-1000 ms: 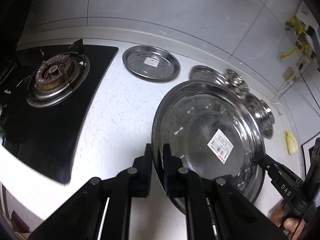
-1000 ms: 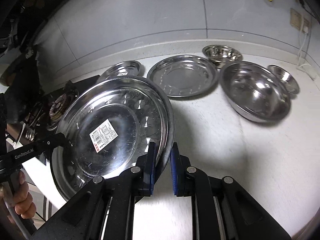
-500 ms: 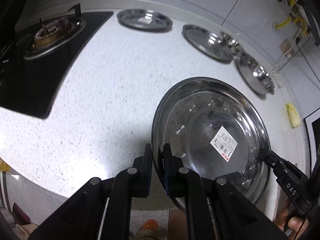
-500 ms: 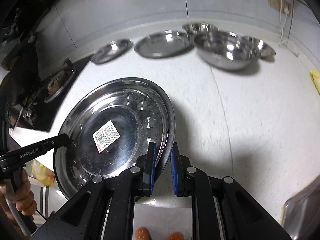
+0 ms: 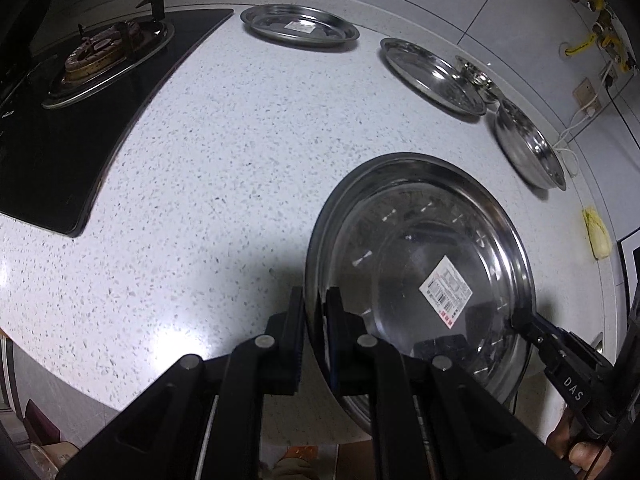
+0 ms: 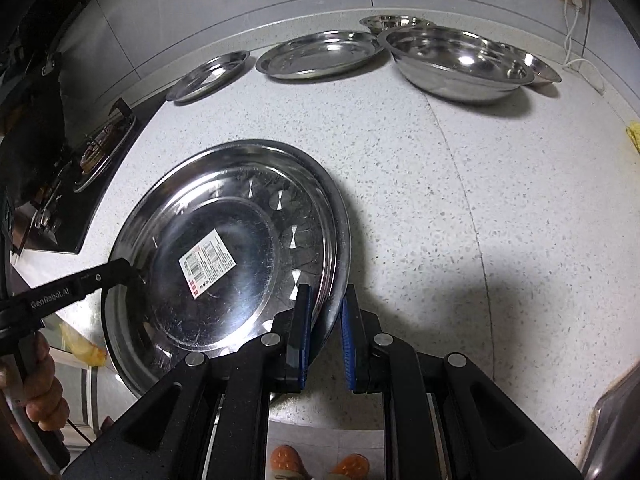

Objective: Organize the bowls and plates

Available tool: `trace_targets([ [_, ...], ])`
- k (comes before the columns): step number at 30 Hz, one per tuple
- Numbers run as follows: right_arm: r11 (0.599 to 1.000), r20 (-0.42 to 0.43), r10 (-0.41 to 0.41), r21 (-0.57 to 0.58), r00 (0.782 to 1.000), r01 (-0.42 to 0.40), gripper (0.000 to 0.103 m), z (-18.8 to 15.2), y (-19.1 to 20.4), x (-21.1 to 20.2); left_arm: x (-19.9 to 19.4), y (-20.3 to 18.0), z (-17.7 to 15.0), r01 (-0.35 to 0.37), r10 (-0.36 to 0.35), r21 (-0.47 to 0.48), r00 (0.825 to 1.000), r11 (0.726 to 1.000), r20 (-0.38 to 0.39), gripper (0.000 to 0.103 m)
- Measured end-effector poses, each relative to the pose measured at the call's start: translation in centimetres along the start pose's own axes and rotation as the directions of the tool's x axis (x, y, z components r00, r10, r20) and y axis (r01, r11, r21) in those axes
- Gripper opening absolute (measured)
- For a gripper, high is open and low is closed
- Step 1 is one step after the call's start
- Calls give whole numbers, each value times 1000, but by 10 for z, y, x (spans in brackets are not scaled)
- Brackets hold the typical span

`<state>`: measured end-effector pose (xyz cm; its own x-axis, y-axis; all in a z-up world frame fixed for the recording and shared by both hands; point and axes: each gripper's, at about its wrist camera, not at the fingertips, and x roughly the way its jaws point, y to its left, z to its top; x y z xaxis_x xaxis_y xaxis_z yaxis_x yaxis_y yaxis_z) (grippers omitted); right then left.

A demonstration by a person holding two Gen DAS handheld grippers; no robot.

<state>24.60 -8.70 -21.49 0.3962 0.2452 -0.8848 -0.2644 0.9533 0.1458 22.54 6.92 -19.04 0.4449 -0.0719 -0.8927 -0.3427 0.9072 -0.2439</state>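
The big plate point(image 6: 248, 248) is shiny silver steel, with a white barcode sticker point(image 6: 207, 263) printed in black and red. The desk point(image 5: 224, 184) is white with grey speckles. The right tool point(image 6: 325, 336) is black with blue pads point(image 6: 347, 340). The hob point(image 5: 60, 140) is glossy black.

The left tongs point(image 5: 316, 312) pinch the near rim of a large round stainless-steel plate point(image 5: 420, 280) with a white barcode sticker point(image 5: 446, 292) at its centre. The right tongs point(image 5: 528, 326) clamp its far rim. The plate sits over the white speckled stone surface point(image 5: 220, 160). Along the back wall lie a small steel plate with a sticker point(image 5: 300, 28), a wider steel plate point(image 5: 432, 74), a small steel bowl point(image 5: 478, 76) just behind it and a deep steel bowl point(image 5: 528, 148). A black glass gas hob point(image 5: 80, 120) sits to the left.
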Motion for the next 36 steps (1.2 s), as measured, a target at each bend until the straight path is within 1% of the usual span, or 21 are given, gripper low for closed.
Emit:
trace_targets([
  [10, 1000, -44, 15, -2, 999, -15, 14, 6, -2, 5, 3, -1, 4, 0, 0, 25, 1000, 1000, -13, 9],
  [14, 1000, -61, 16, -4, 998, -16, 14, 8, -2, 6, 5, -2, 7, -8, 8, 19, 999, 1000, -31, 9],
  [19, 1000, -94, 14, -8, 995, -14, 14, 12, -2, 5, 4, -2, 9, -14, 14, 15, 999, 1000, -34, 10],
  [21, 1000, -105, 17, -7, 994, -18, 15, 14, -2, 5, 4, -2, 10, -19, 19, 12, 999, 1000, -36, 10],
  [24, 1000, -111, 16, -2, 994, -16, 24, 17, -3, 2, 2, -2, 11, -24, 24, 8, 999, 1000, -39, 10],
  [26, 1000, -114, 12, 8, 993, -12, 36, 18, -4, -1, 1, -1, 12, -23, 23, 3, 999, 1000, -43, 10],
  [27, 1000, -114, 10, 10, 993, -9, 39, 19, -5, -2, -1, -1, 13, -24, 24, 2, 999, 1000, -44, 10],
  [29, 1000, -113, 4, 5, 994, -4, 47, 23, -6, -7, -7, -1, 15, -38, 38, 11, 999, 999, -38, 10],
  [31, 1000, -114, 1, 3, 994, -1, 49, 27, -7, -11, -14, -2, 19, -62, 62, 18, 998, 998, -26, 10],
  [33, 1000, -109, 15, -3, 994, -15, 49, 33, -8, -16, -22, -5, 24, -80, 81, 18, 997, 997, -9, 10],
  [35, 1000, -90, 24, -11, 996, -25, 49, 42, -9, -23, -29, -10, 33, -81, 81, 9, 997, 997, -5, 10],
  [36, 999, -77, 31, -15, 997, -32, 49, 49, -9, -26, -32, -14, 39, -70, 70, -11, 997, 997, -13, 10],
])
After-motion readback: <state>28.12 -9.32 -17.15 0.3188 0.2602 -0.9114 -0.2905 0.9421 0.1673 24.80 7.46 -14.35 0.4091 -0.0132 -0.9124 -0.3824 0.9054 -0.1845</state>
